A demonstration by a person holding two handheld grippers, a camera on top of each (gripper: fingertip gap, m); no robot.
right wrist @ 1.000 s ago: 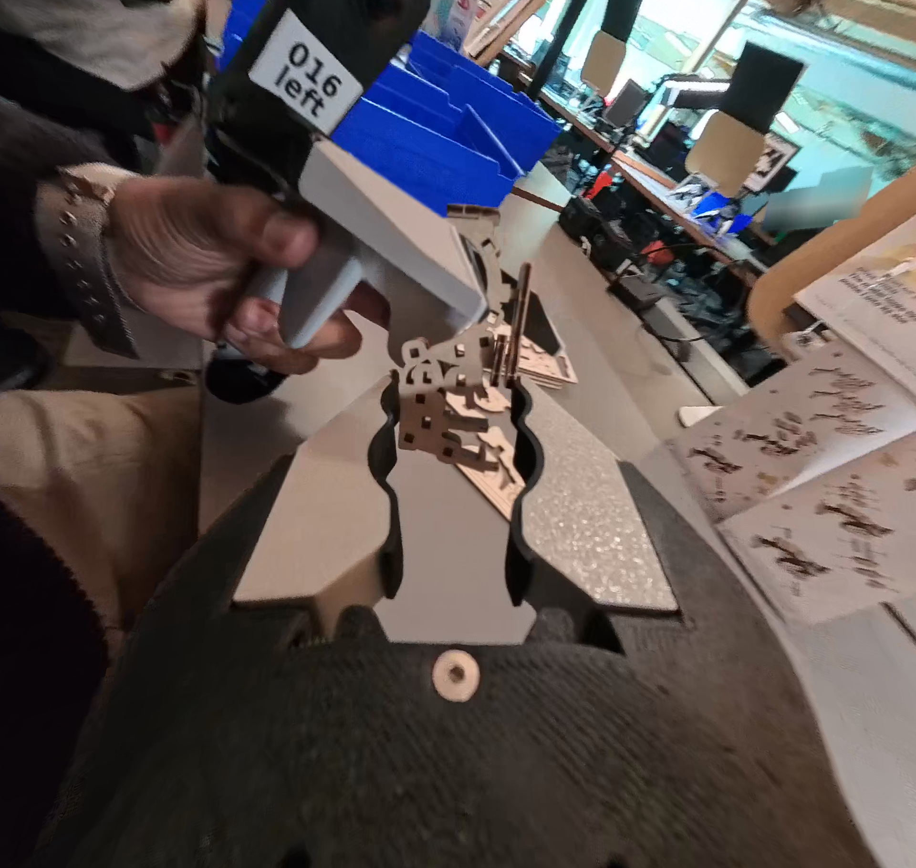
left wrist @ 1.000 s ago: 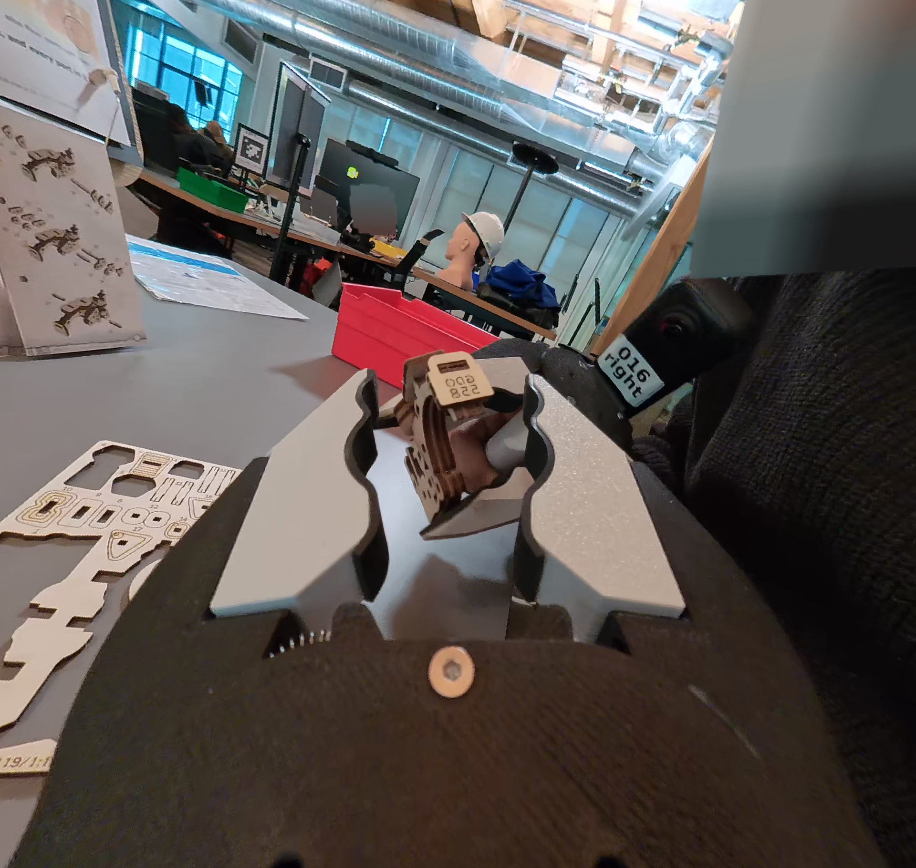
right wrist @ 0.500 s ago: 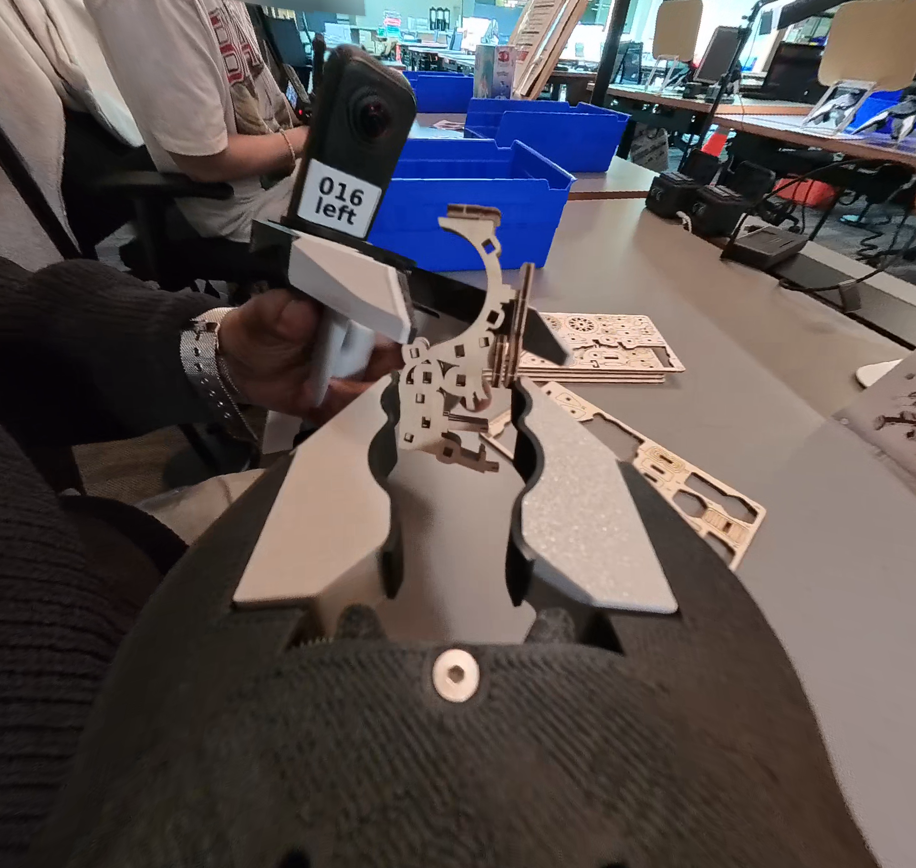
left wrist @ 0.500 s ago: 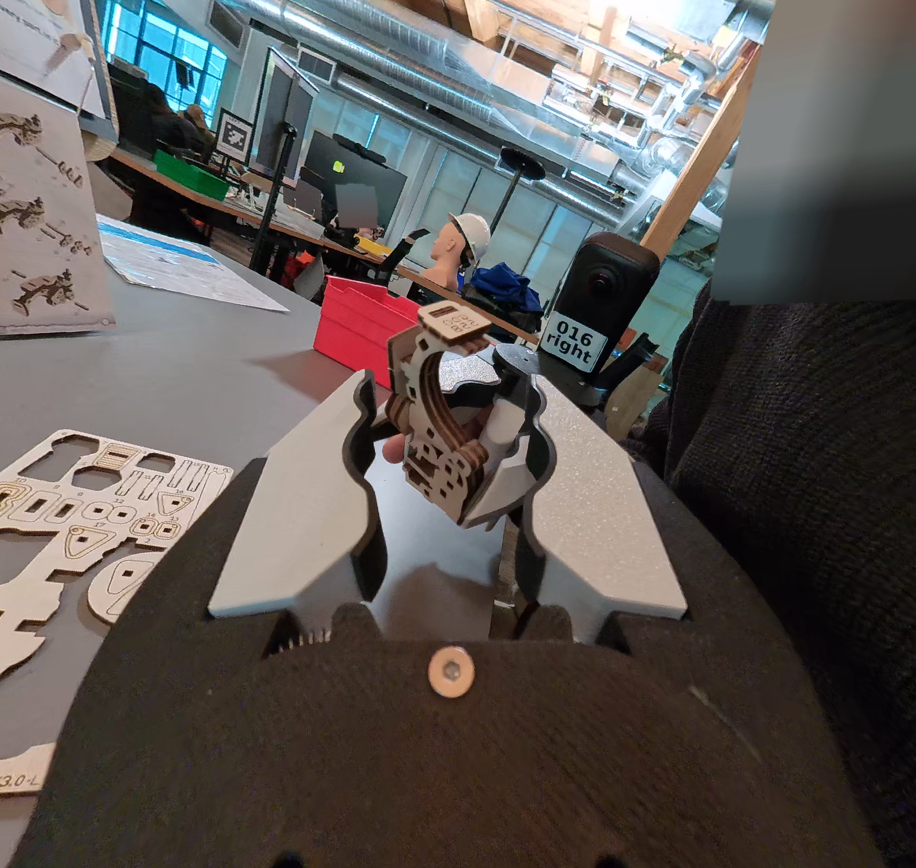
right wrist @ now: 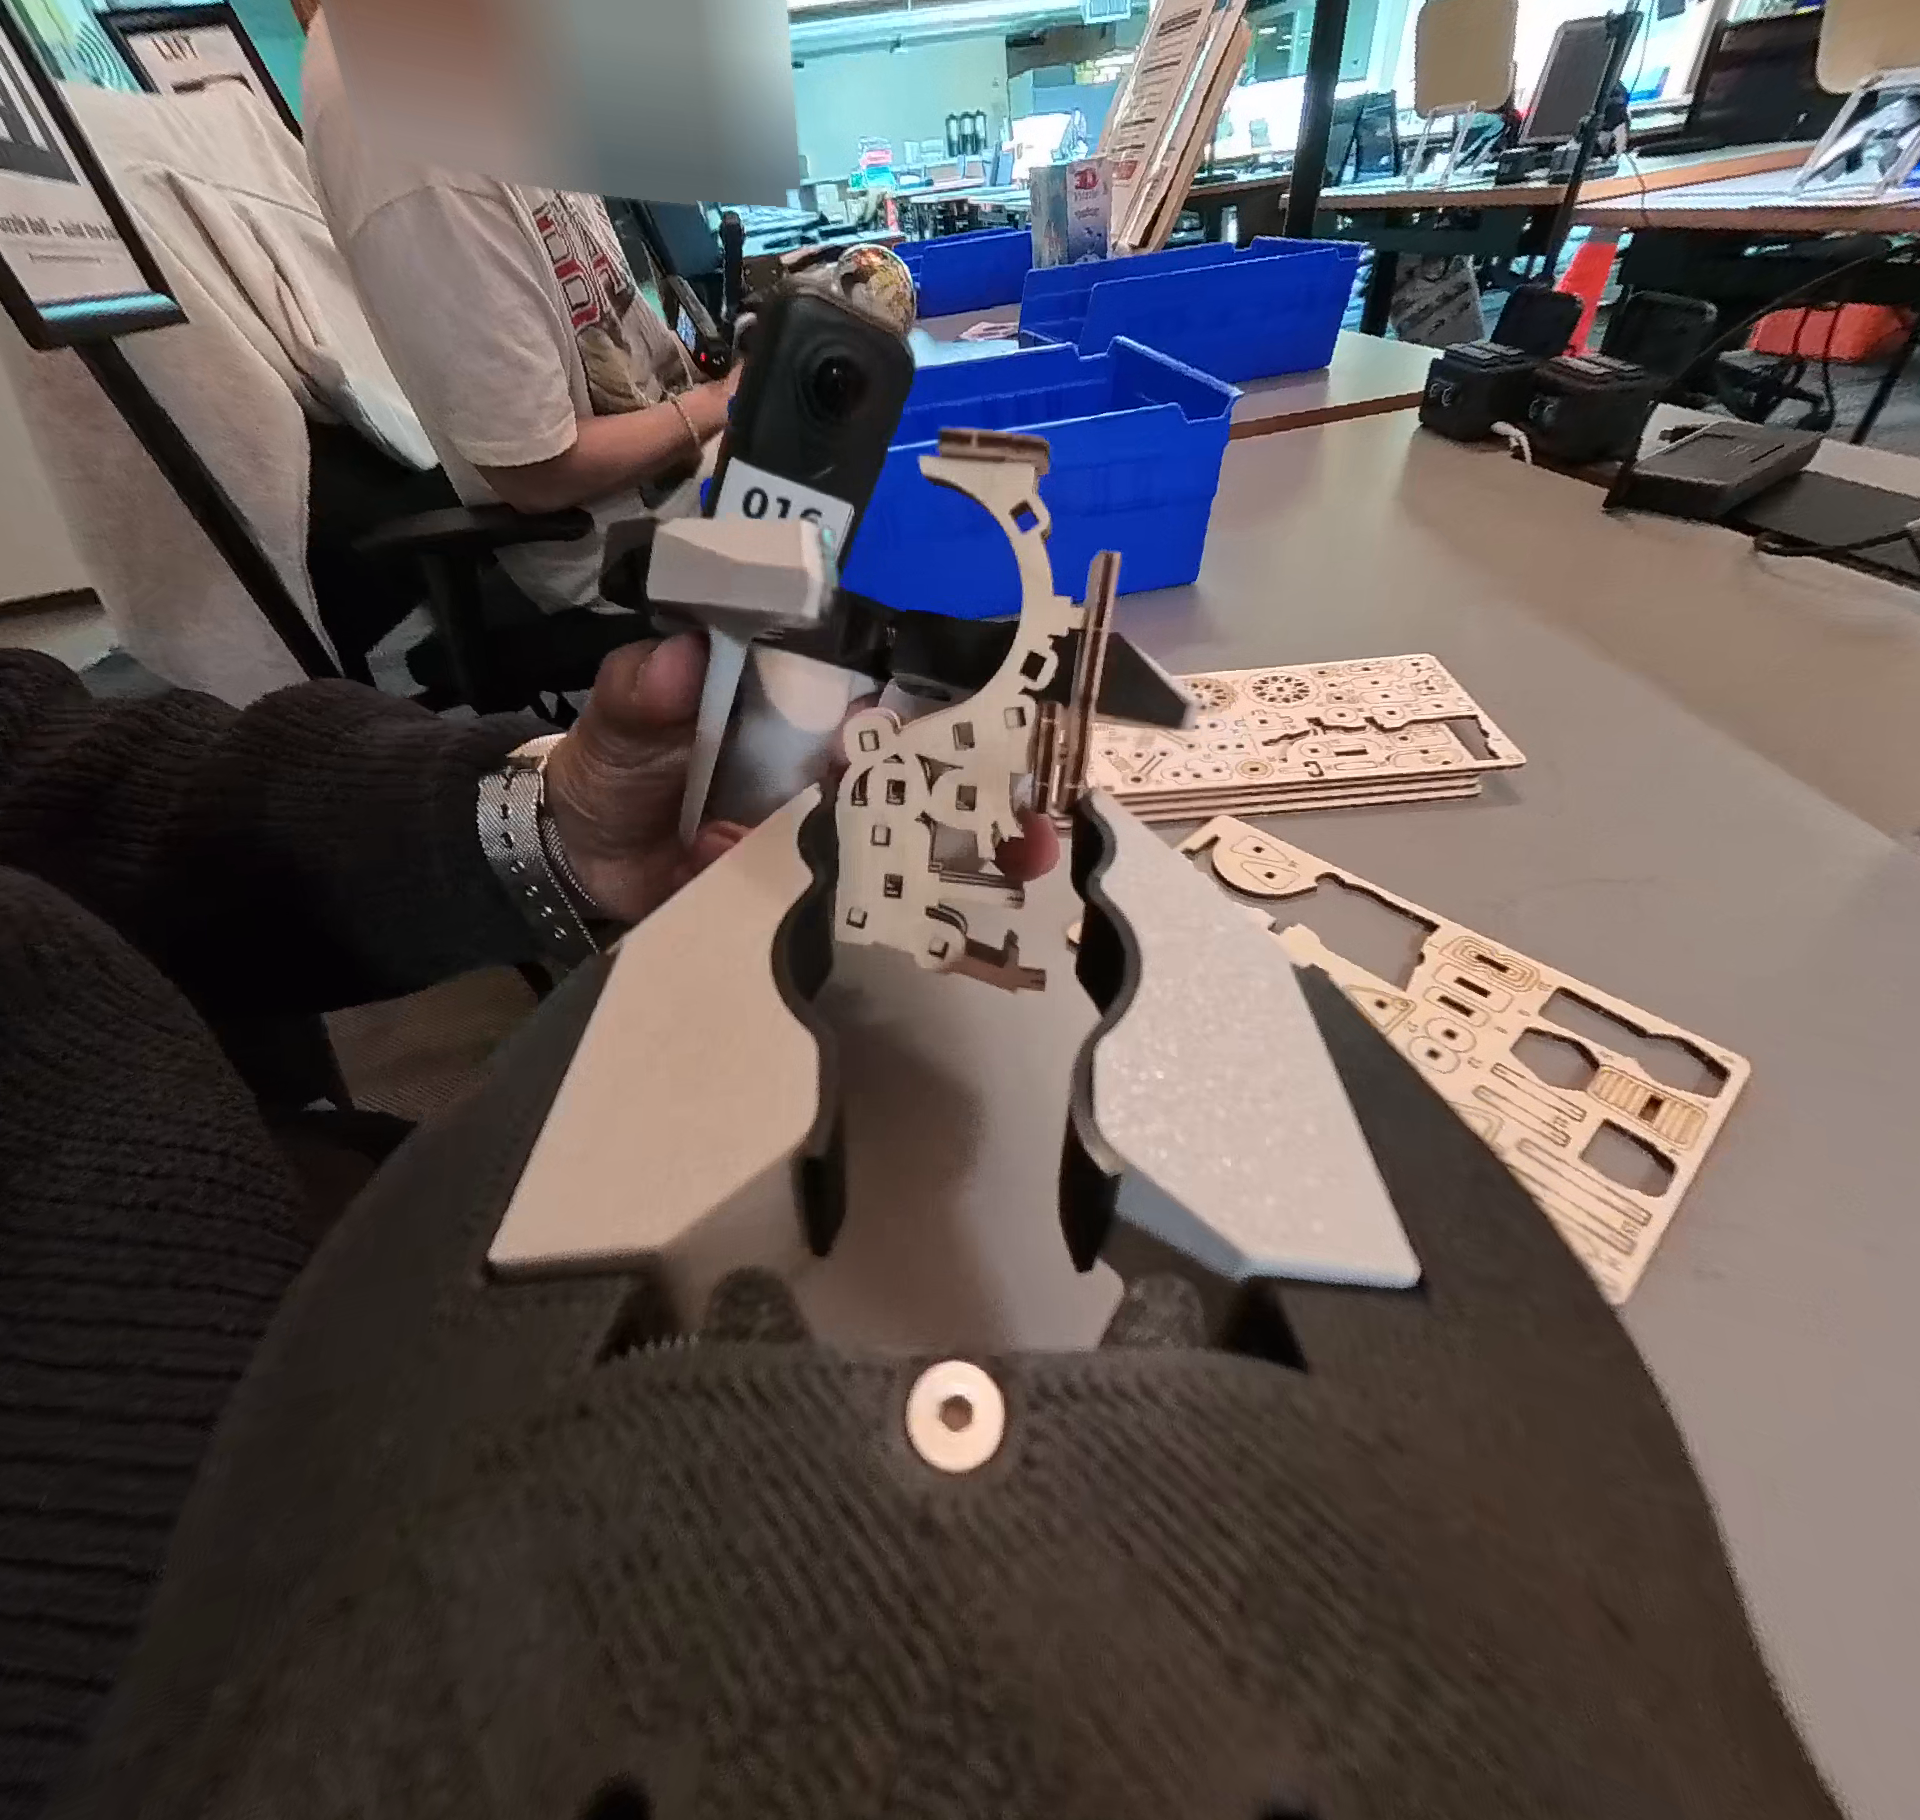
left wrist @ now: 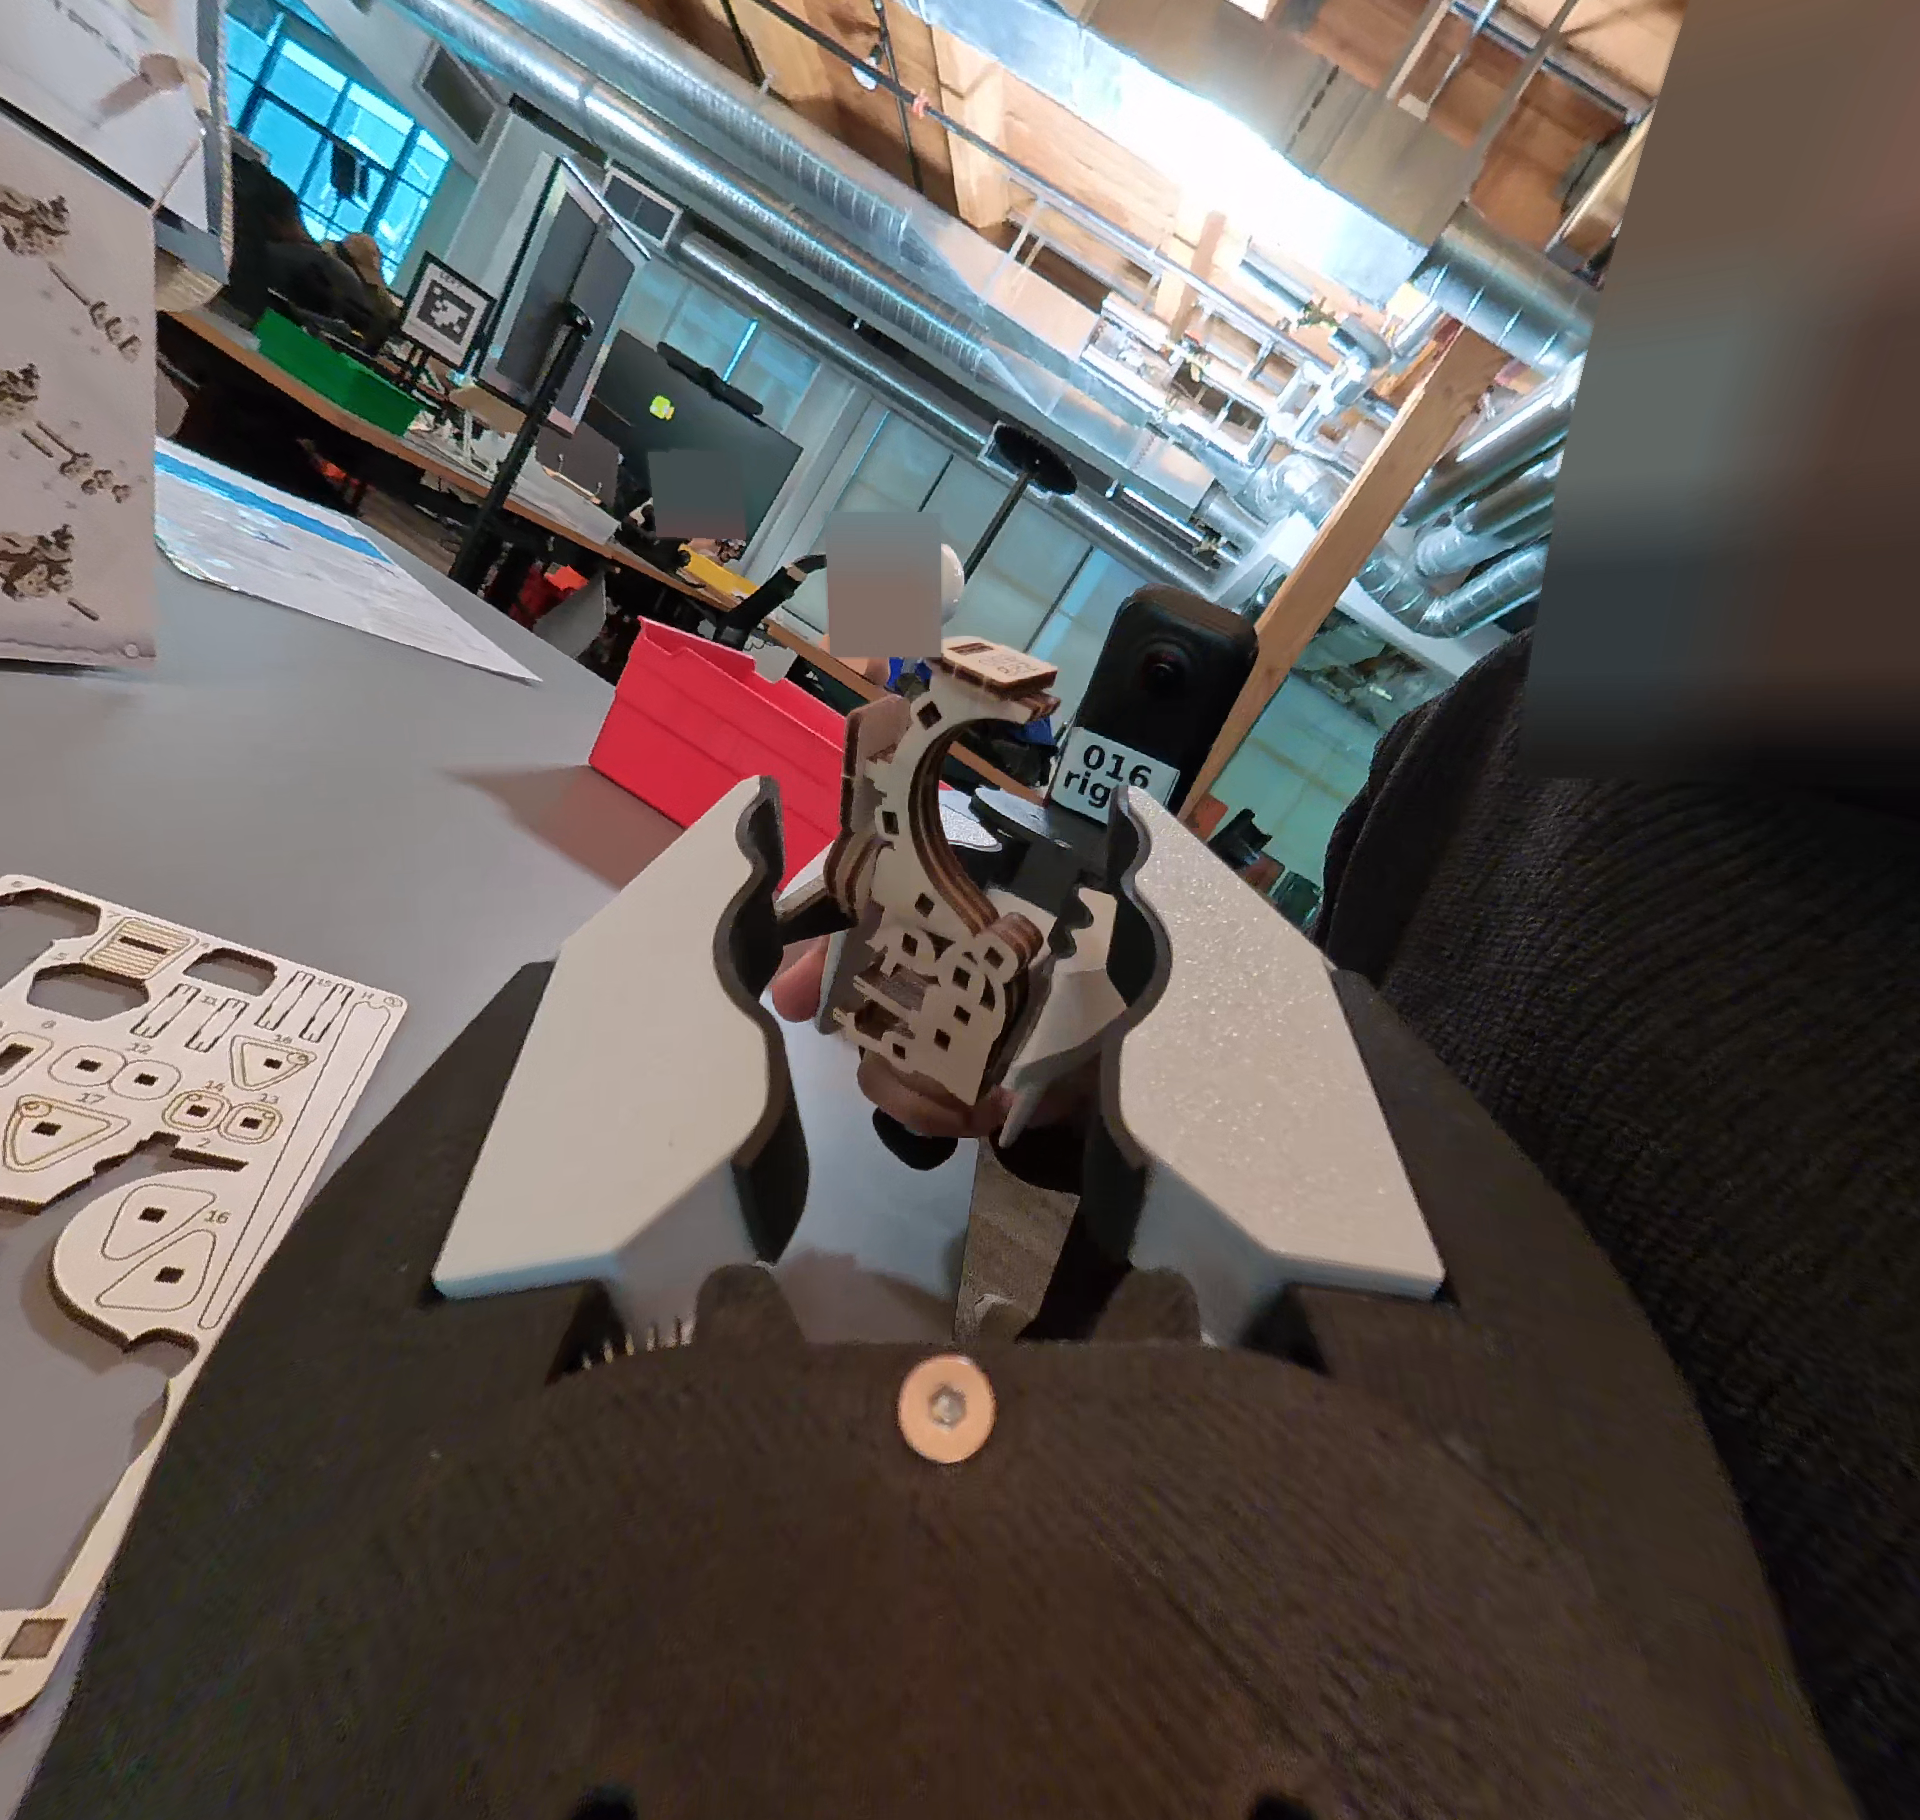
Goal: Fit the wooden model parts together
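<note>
The wooden model sub-assembly (left wrist: 925, 929) is up in the air between the two tools, a stack of laser-cut plywood layers with a curved neck rising to a small flat cap; in the right wrist view the same piece (right wrist: 961, 814) shows a thin upright strip (right wrist: 1081, 690) standing along its right edge. The left hand-held gripper (left wrist: 951, 871) has its jaws apart, with the model sitting in the gap and no pad visibly pressing it; the right hand-held gripper (right wrist: 945, 877) looks the same, jaws parted either side of the piece. Which tool actually bears the weight, I cannot tell; bare fingertips (left wrist: 935, 1110) show right under the model's base and may be propping it.

My read: this is the alignment step, the piece held up for inspection or seating of that strip; the next move calls for a firm pinch on the layered body, then a straight push along the slot, no twisting, because thin ply tabs snap.

Below, on the grey tabletop (right wrist: 1558, 627), lie a part-emptied sheet (right wrist: 1507, 1043), a stack of uncut sheets (right wrist: 1299, 731), and blue bins (right wrist: 1091, 461) beyond.
</note>
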